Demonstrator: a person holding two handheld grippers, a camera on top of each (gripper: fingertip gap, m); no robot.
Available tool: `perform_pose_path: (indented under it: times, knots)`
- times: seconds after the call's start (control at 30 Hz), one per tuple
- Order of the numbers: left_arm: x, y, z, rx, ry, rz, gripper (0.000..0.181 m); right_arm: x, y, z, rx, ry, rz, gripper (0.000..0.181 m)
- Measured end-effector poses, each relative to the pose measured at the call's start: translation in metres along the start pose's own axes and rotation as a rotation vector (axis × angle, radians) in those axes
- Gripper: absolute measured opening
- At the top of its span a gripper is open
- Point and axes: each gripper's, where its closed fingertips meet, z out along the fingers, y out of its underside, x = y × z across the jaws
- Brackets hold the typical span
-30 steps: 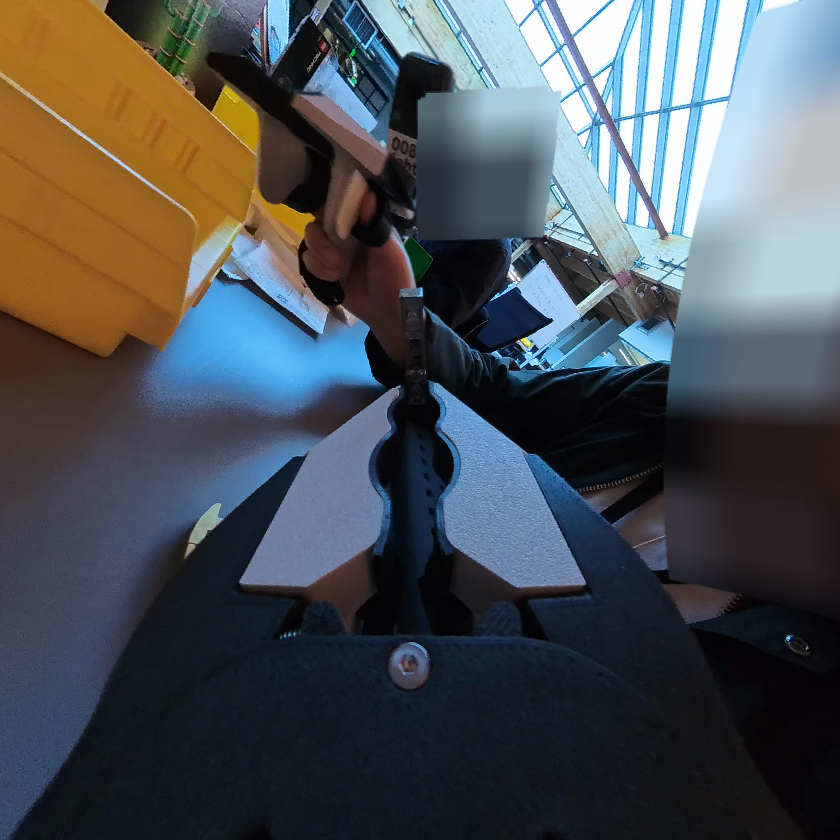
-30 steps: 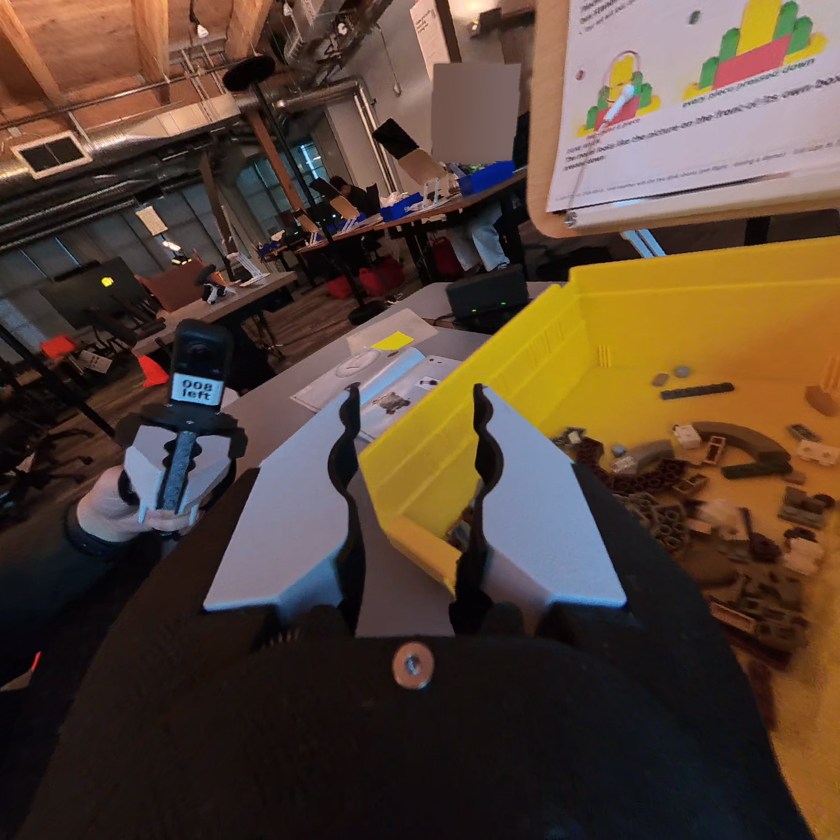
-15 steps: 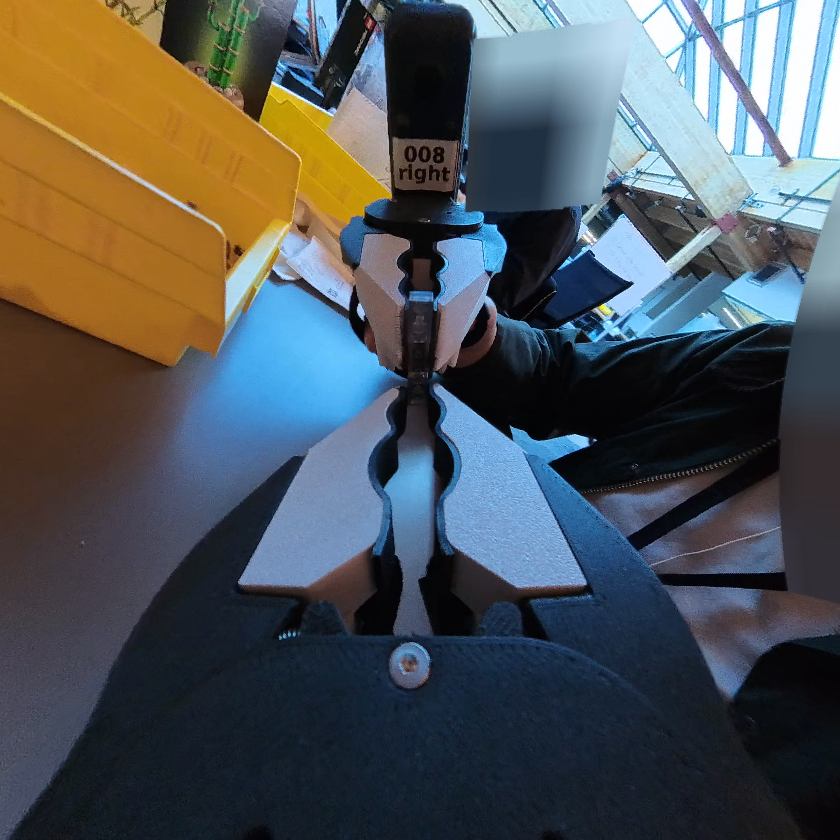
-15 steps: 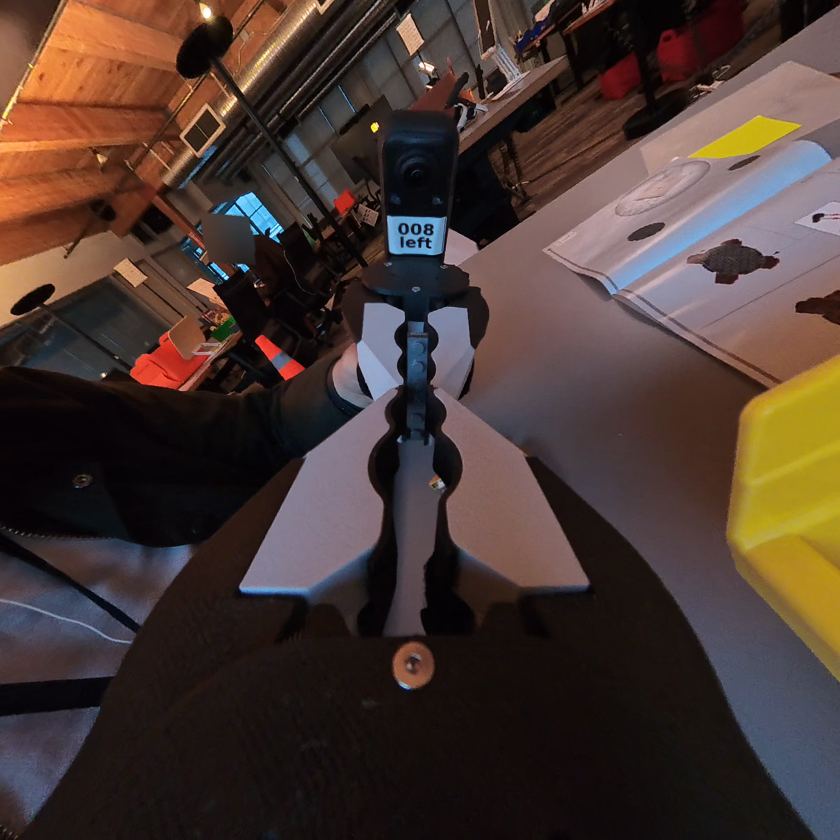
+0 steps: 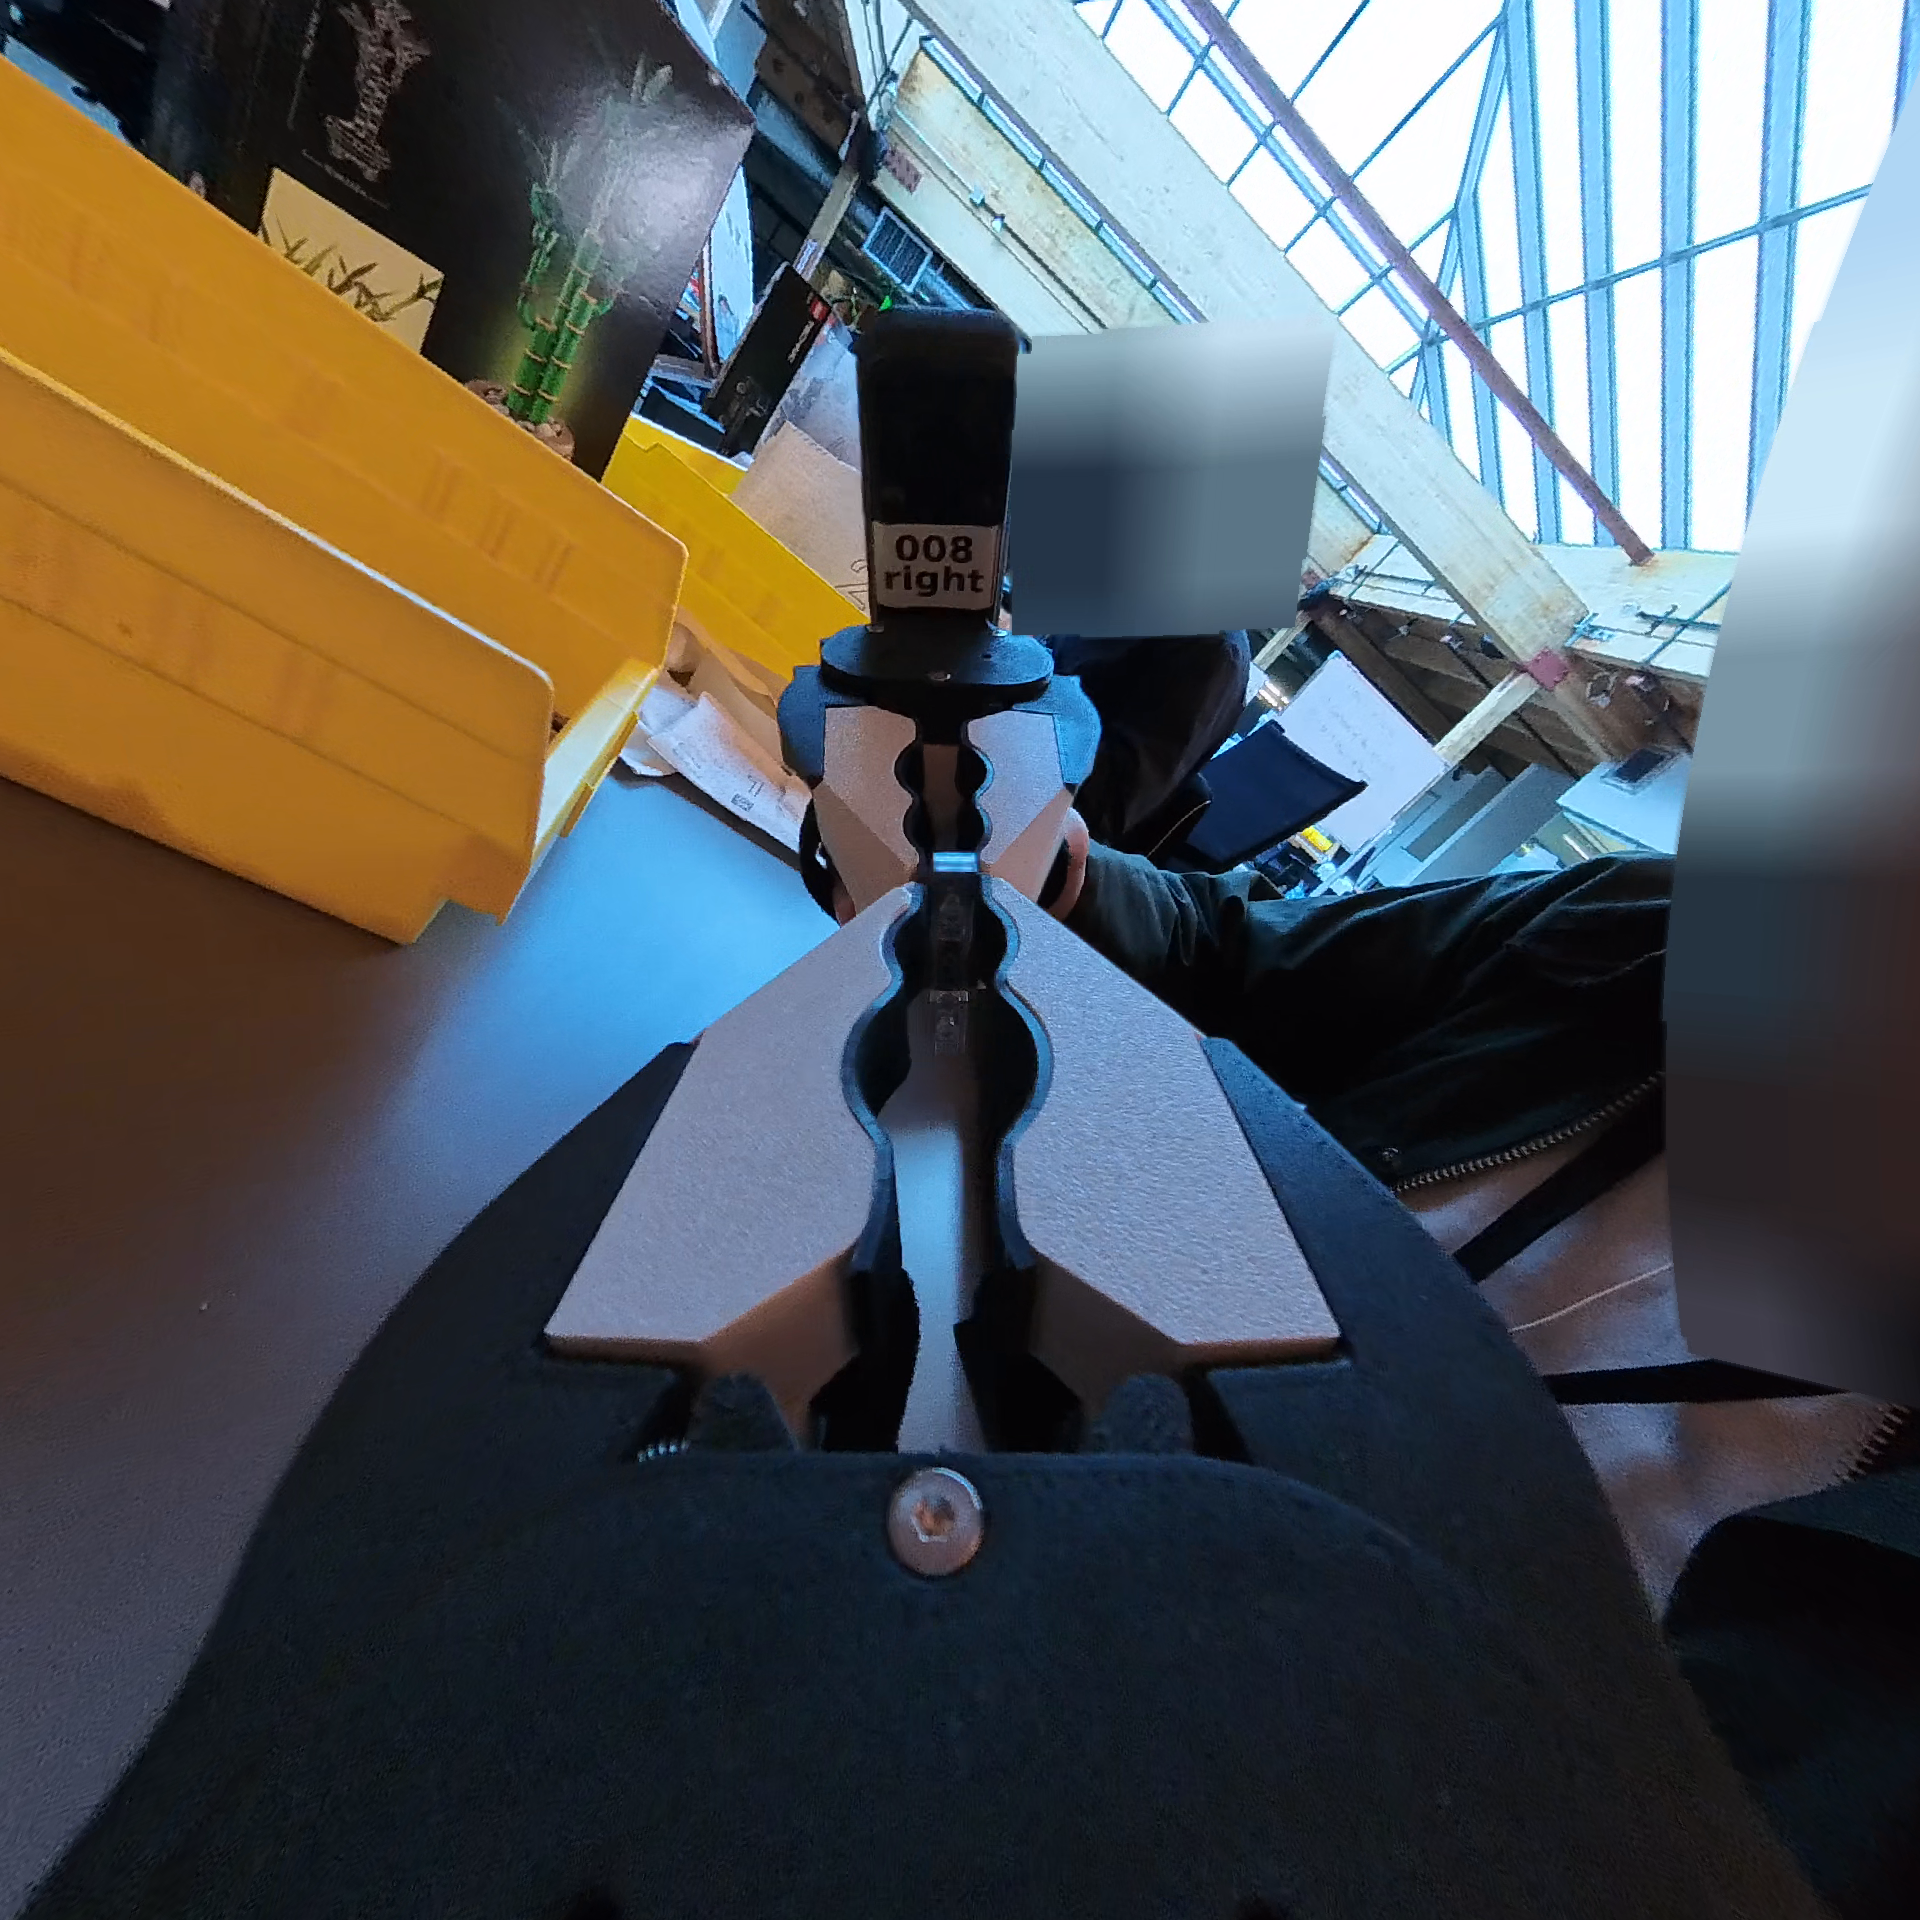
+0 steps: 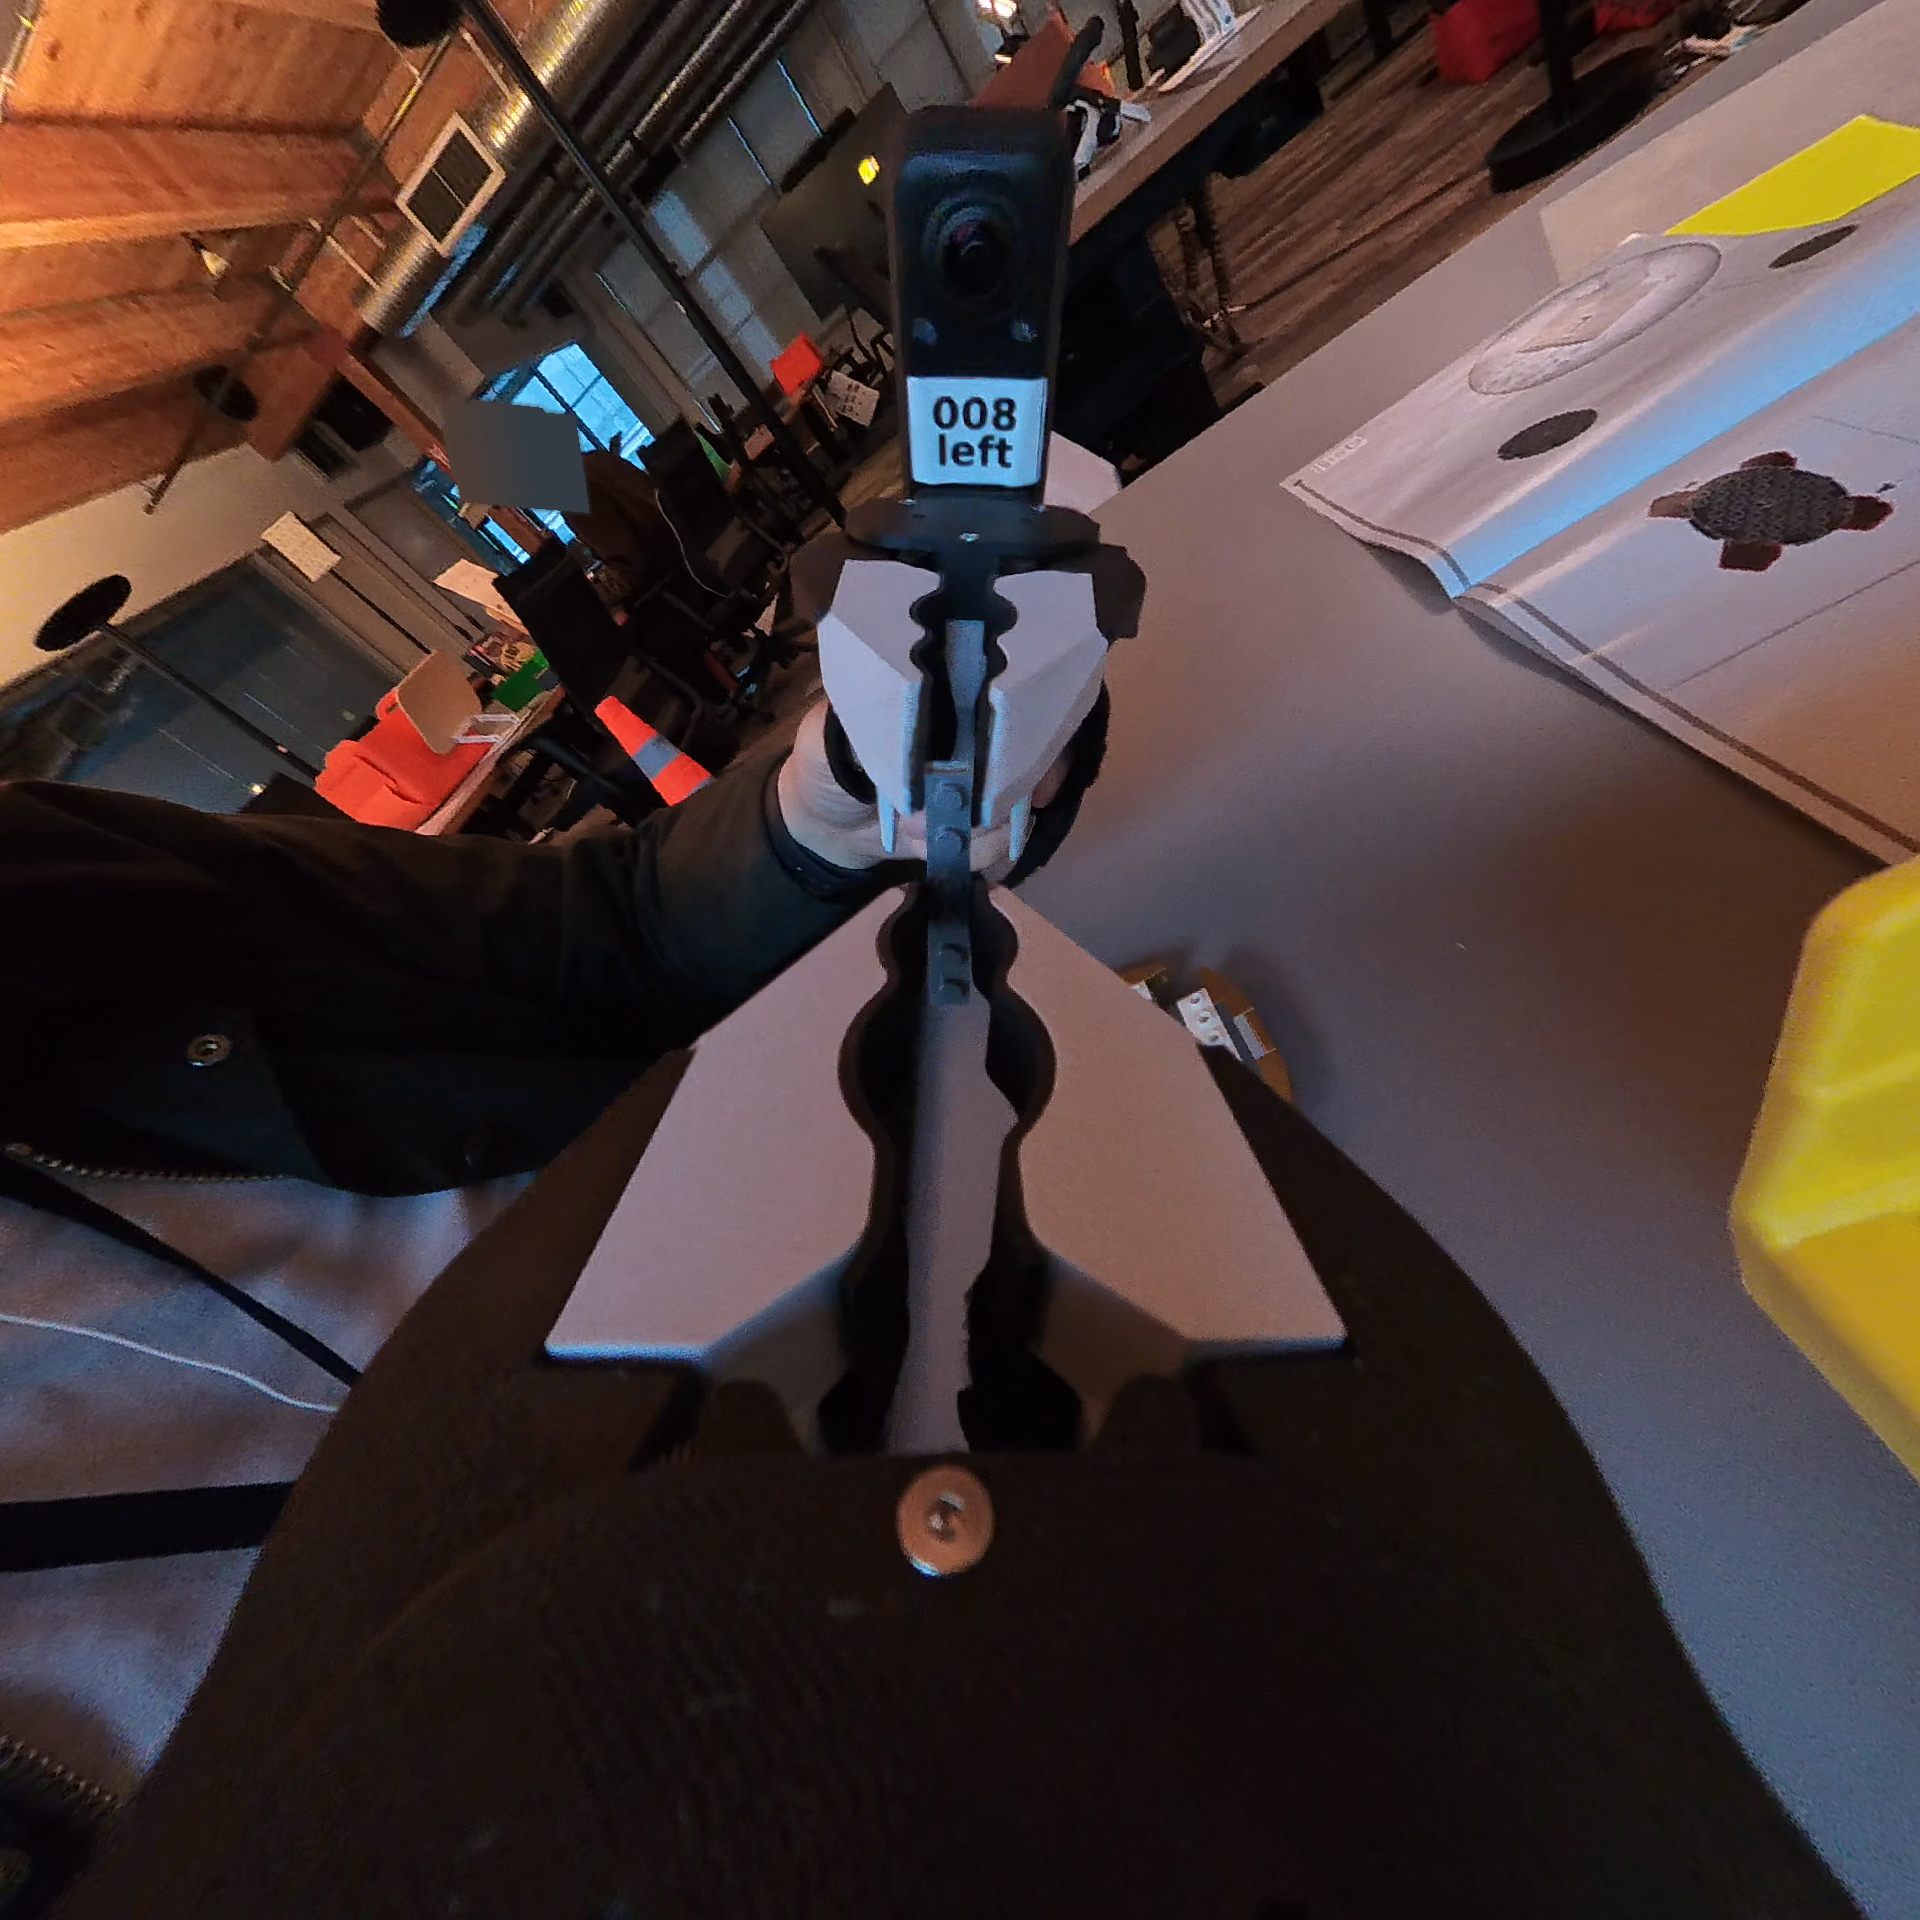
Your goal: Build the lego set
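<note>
A narrow dark grey studded Lego plate (image 6: 949, 831) is held in the air between my two grippers, which face each other tip to tip. My right gripper (image 6: 951, 891) is shut on the near end of the plate. My left gripper (image 6: 951, 805), opposite it, is shut on the far end. In the left wrist view my left gripper (image 5: 949, 894) has the plate (image 5: 951, 940) between its fingers, and my right gripper (image 5: 948, 847) meets it head on. Both are above the grey table (image 5: 312, 1091).
Stacked yellow bins (image 5: 312, 644) and a dark set box (image 5: 468, 208) stand at the left. A yellow bin corner (image 6: 1849, 1143), an open instruction booklet (image 6: 1662, 540) and a few small loose pieces (image 6: 1205, 1013) are on the table at the right. A person's dark sleeve (image 6: 416, 935) lies close. The tips of both grippers are at nearly the same place.
My right gripper swung away from the yellow bin to face the left gripper, then shut on the plate. The two grippers have since come closer, tip to tip.
</note>
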Motion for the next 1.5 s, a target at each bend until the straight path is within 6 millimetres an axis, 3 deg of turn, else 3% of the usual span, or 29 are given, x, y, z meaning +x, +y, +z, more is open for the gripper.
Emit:
perform_pose_path:
  times: [0.3,0.83,0.9,0.97,1.07,1.13,1.23,1.3,1.37,1.43,1.5]
  knots:
    - [-0.001,0.005,0.001,-0.037,-0.017,0.030,0.005,0.002,0.005,0.001,-0.036,0.032,-0.034,0.005]
    - [0.051,-0.005,-0.002,0.028,0.335,-0.060,0.005,-0.059,-0.010,-0.002,0.054,-0.496,0.224,0.005]
    - [0.042,-0.003,0.000,0.010,0.293,-0.086,0.005,-0.061,-0.013,-0.005,0.069,-0.529,0.243,0.005]
    - [-0.001,0.008,0.001,-0.040,0.053,-0.105,0.005,-0.052,-0.013,-0.007,0.072,-0.474,0.220,0.005]
    - [-0.080,0.047,-0.023,-0.266,-0.405,-0.097,0.006,-0.015,-0.010,-0.010,0.065,-0.246,0.173,0.005]
    - [-0.105,0.066,-0.037,-0.395,-0.547,-0.093,0.006,0.016,-0.003,-0.016,0.030,-0.056,0.127,0.005]
    - [-0.114,0.073,-0.040,-0.453,-0.601,-0.079,0.016,0.037,0.001,-0.024,0.005,0.056,0.114,0.005]
    - [-0.112,0.066,-0.038,-0.413,-0.595,-0.077,0.042,0.039,0.001,-0.026,0.018,0.054,0.134,0.005]
    - [-0.109,0.054,-0.039,-0.355,-0.589,-0.065,0.054,0.040,-0.002,-0.026,0.040,0.046,0.149,0.005]
    - [-0.098,0.035,-0.037,-0.249,-0.543,-0.033,0.056,0.038,-0.009,-0.027,0.090,0.024,0.155,0.005]
    - [-0.066,0.017,-0.021,-0.140,-0.359,-0.006,0.043,0.033,-0.018,-0.029,0.152,-0.013,0.165,0.005]
